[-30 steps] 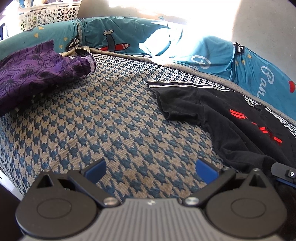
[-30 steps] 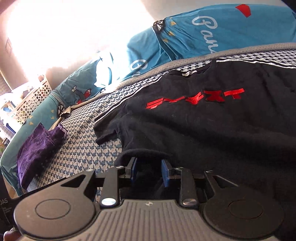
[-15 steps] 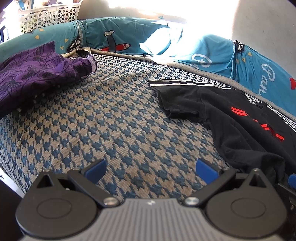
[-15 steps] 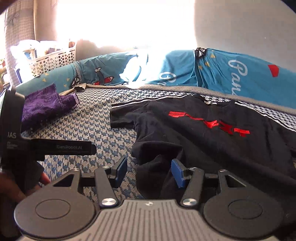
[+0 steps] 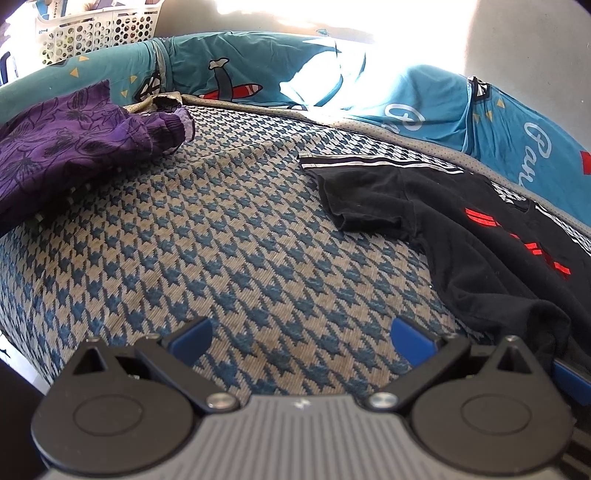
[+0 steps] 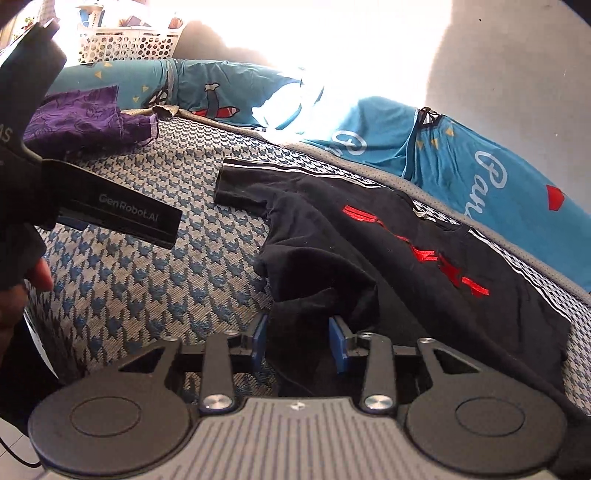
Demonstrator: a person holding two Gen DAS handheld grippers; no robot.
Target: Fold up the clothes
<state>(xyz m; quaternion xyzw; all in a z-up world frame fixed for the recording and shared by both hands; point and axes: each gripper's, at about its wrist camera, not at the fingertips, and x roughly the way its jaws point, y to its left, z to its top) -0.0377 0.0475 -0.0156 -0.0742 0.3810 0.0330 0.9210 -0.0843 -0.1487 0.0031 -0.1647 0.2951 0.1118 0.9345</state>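
Note:
A black T-shirt (image 5: 461, 240) with red marks lies spread on the right half of the houndstooth bed cover (image 5: 221, 251). My right gripper (image 6: 298, 336) is at the shirt's near left hem. Its blue pads are closing, with a raised bunch of the black T-shirt (image 6: 406, 266) filling the gap between them. My left gripper (image 5: 301, 332) hovers open over bare cover to the left of the shirt, nothing between its fingers. One black finger (image 6: 122, 212) of the left gripper shows at the left of the right wrist view, held by a hand (image 6: 37, 273).
A crumpled purple garment (image 5: 66, 147) lies at the far left of the bed. Teal printed bedding (image 5: 258, 66) lines the far edge, and a white perforated basket (image 5: 99, 33) stands behind it. The bed's near left edge drops off beside my left gripper.
The right gripper rolled upright and moved left along the shirt's hem; its jaws widened, then narrowed on bunched fabric. The left gripper stayed put and open.

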